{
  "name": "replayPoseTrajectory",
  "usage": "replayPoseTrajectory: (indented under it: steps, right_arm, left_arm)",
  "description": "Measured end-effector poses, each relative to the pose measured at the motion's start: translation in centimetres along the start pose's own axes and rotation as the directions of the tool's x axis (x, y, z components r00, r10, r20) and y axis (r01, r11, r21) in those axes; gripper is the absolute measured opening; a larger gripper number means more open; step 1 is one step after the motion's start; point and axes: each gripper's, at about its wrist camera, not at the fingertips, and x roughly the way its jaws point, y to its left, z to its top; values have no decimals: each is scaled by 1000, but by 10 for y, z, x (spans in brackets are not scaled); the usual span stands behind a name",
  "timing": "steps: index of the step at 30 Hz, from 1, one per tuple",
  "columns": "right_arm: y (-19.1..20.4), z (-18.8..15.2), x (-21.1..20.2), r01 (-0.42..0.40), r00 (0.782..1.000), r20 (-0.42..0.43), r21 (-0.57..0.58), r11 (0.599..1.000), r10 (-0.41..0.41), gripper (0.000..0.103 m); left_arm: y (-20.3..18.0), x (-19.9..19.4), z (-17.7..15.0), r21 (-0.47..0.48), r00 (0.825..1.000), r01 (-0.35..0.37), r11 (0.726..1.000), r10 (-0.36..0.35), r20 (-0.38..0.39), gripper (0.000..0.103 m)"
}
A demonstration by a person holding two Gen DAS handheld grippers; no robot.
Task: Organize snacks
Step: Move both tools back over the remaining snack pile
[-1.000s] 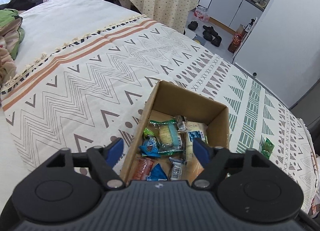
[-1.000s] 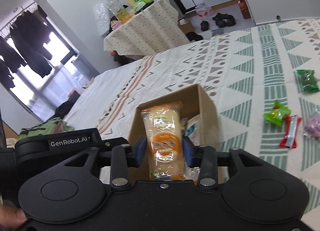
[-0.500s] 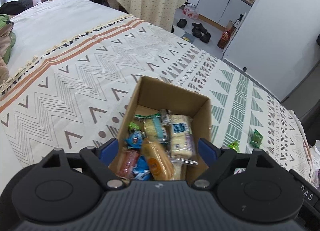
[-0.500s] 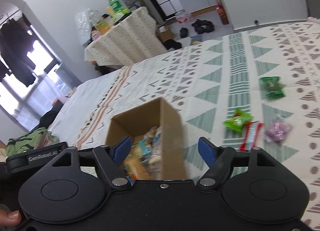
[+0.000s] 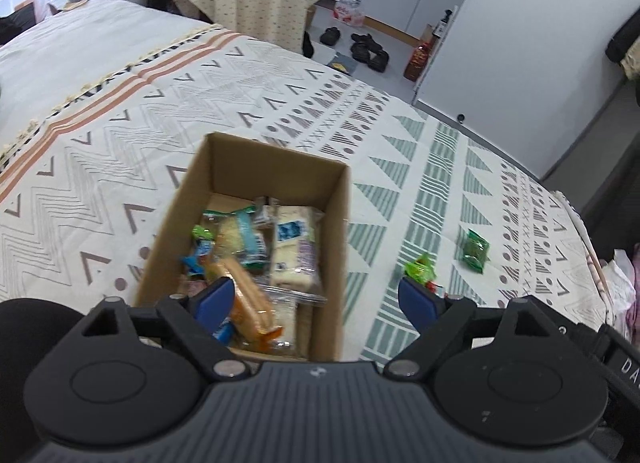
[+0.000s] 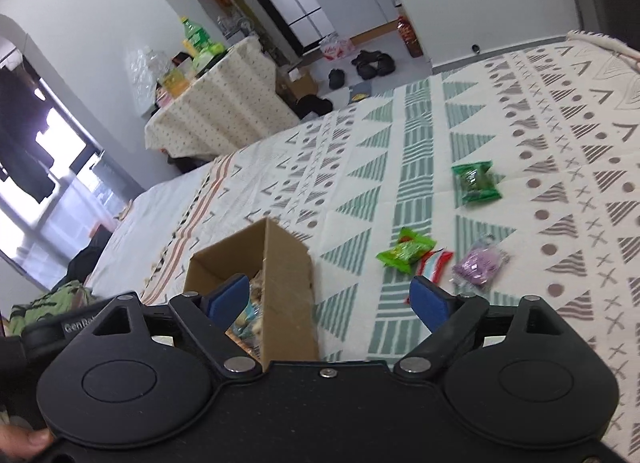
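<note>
Plainly, the cardboard box (image 5: pixel 256 231) sits on the bed's patterned cover (image 5: pixel 120 167) as the collecting point, which is why it stands open-topped in the lower middle of both wrist views. It already holds a jumble of wrapped snacks, among them an orange-wrapped bread pack (image 5: pixel 244 299) lying slantwise on top.

Both tools are empty. The right hand-held gripper (image 6: pixel 332 299) has its jaws spread wide, having just been opening, with nothing between the pads; the box's right wall shows in the gap. The left hand-held gripper (image 5: pixel 316 299) is likewise wide and holds nothing.

Four snacks remain loose on the cover, right of the box in the right wrist view: a dark green packet (image 6: pixel 476 183) farthest up, then a bright green packet (image 6: pixel 406 251), a red-and-white stick (image 6: pixel 430 267) touching it, and a purple packet (image 6: pixel 480 263) just beside. Open jaws suit reaching for one of these next, probably the bright green one nearest the box.
</note>
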Motion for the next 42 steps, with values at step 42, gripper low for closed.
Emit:
replayPoseTrajectory:
  steps: [42]
  right_arm:
    - [-112,14,16,188,978,12,390,902,-209,80]
  left_arm:
    - [-98,119,-24,100,968,218,971,-202,-149,78]
